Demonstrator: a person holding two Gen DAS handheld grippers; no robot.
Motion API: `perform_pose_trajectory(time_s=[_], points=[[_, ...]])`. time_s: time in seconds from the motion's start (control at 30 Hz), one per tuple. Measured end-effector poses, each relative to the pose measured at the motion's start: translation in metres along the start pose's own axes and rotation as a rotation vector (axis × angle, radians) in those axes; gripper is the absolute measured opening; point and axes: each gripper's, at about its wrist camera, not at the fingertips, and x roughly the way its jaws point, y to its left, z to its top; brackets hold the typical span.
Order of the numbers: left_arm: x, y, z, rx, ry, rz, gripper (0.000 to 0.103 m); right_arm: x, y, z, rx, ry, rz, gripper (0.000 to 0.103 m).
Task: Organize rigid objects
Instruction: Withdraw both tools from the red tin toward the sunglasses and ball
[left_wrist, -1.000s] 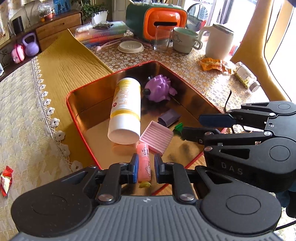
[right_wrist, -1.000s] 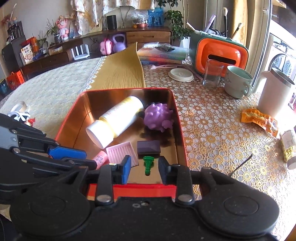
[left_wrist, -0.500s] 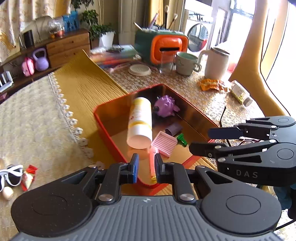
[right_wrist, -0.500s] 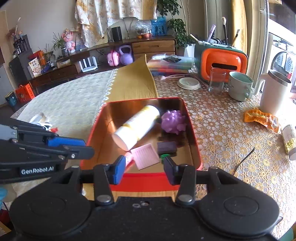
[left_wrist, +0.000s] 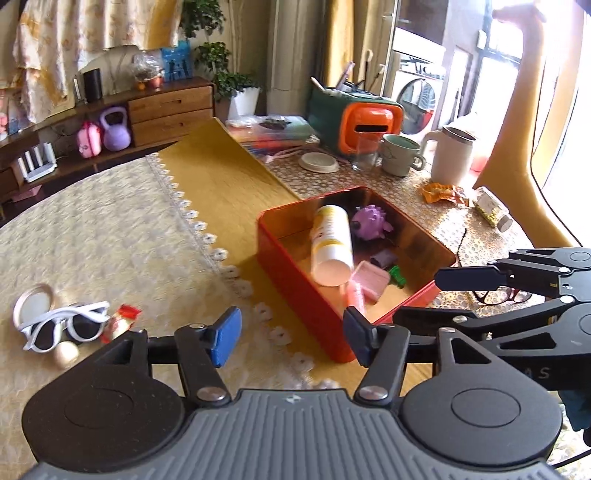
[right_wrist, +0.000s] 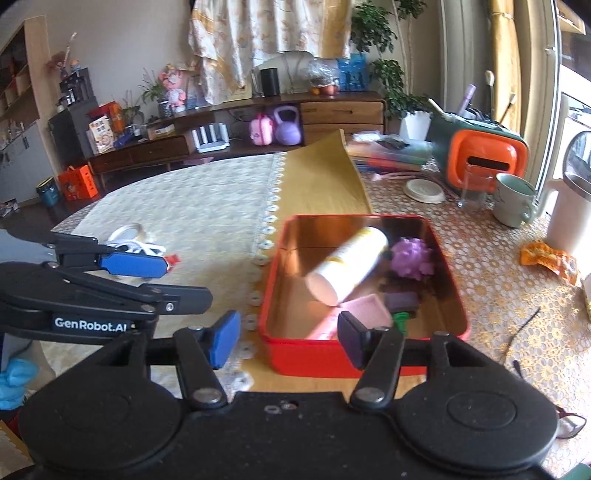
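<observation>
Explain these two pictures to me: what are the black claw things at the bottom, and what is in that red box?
No robot here: a person holds a two-finger gripper in each hand, and each one carries a wide-angle camera looking along its fingers. So one picture is taken from the left gripper, the other from the right gripper; each also shows its partner off to the side. Both have just been opening, and nothing is between their fingers; neither holds anything.

On the table stands a red tin. In it lie a white and yellow bottle on its side, a purple spiky ball, a pink ridged tray, a pink tube, a dark purple block and a small green piece. Outside it on the cloth lie white sunglasses.
</observation>
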Motion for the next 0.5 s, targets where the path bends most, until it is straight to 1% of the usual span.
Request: perform_pose_trajectory(time_s=[0.03, 0.2, 0.3, 0.5], points=[[-0.004, 0.004, -0.003, -0.006, -0.006, 0.005, 0.067, -0.001, 0.005, 0.0, -0.002, -0.003, 0.006, 0.063], [-0.021, 0.027, -0.015, -0.034, -0.025, 0.023, 0.069, -0.001, 0.029, 0.0, -0.02, -0.01, 0.041, 0.071], [-0.03, 0.043, -0.022, -0.054, -0.034, 0.035, 0.074, 0.001, 0.042, 0.0, -0.035, -0.015, 0.063, 0.076], [-0.046, 0.079, -0.038, -0.106, -0.056, 0.077, 0.074, 0.007, 0.064, 0.001, -0.047, -0.019, 0.092, 0.082]])
